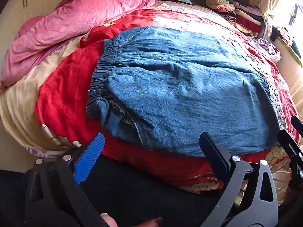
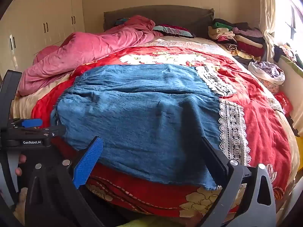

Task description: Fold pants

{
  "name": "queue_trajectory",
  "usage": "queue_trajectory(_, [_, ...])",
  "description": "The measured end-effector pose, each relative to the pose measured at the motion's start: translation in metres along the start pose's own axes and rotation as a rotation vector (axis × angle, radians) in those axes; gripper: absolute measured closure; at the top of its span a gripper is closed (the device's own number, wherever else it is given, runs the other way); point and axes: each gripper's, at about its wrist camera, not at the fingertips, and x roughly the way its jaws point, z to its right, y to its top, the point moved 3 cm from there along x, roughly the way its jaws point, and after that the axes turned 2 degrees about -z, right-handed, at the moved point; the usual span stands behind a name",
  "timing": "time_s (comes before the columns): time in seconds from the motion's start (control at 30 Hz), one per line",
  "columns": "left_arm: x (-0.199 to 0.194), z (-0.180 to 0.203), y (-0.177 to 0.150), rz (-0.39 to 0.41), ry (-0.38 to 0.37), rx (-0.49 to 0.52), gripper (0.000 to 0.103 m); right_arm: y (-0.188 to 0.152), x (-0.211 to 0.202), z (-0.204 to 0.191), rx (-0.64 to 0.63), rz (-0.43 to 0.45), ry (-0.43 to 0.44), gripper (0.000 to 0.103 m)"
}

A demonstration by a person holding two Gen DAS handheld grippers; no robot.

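A: Pants (image 1: 180,87) lie flat on the red bedspread (image 1: 62,94), elastic waist left, 2 lace hems (image 2: 232,130) right. Soft denim, light, w/ grippy weave.

B: Left gripper (image 1: 154,158) & right gripper (image 2: 153,160) hover at near edge, fingers wide apart, empty. Best pinch waist & hem corners.

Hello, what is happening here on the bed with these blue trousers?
A person holds a two-finger gripper in each hand over denim pants spread flat on a red floral bedspread. The left gripper and right gripper are both open near the near edge of the pants, gripping nothing. No fold is visible yet.
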Motion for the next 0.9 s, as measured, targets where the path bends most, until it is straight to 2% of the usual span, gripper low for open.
queue_trajectory(0.17, [0.0032,0.0024,-0.0026,-0.006,0.011,0.006,0.009,0.0001,-0.0015,0.0005,0.008,0.005,0.008,0.004])
queue_trajectory(0.4, [0.0014,0.0041,-0.0071,0.002,-0.025,-0.005,0.009,0.0029,-0.0042,-0.0016,0.007,0.013,0.008,0.004])
queue_trajectory(0.43, [0.0039,0.0021,-0.0027,-0.014,-0.024,-0.001,0.009,0.0031,-0.0045,-0.0024,0.007,0.014,0.007,0.004])
queue_trajectory(0.9, [0.003,0.0009,-0.0009,-0.01,-0.015,0.01,0.009,0.0011,-0.0035,-0.0001,0.011,0.016,0.007,0.004])
